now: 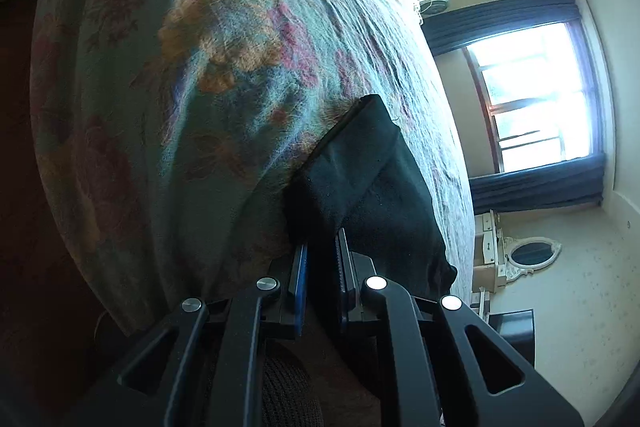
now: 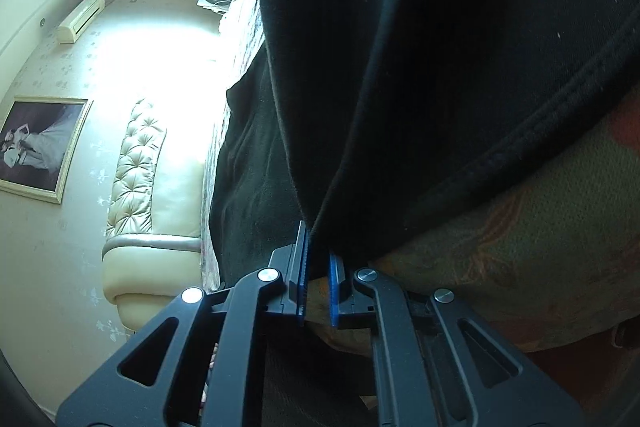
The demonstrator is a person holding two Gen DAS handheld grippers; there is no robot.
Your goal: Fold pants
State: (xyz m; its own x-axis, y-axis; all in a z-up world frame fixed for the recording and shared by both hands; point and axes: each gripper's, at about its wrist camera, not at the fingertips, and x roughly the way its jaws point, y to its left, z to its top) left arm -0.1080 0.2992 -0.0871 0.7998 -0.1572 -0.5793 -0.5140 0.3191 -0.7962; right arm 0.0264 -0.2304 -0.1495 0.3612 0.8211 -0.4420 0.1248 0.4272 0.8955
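Sunlit window, floral bedspread

both rigs look the same: the matte black left gripper and the matte black right gripper are built from flat linkage arms with long triangular cutouts, pinned by round silver rivets. each finger carries a ridged blue pad on its inner face. there's a dark ribbed knit sleeve under the left one.
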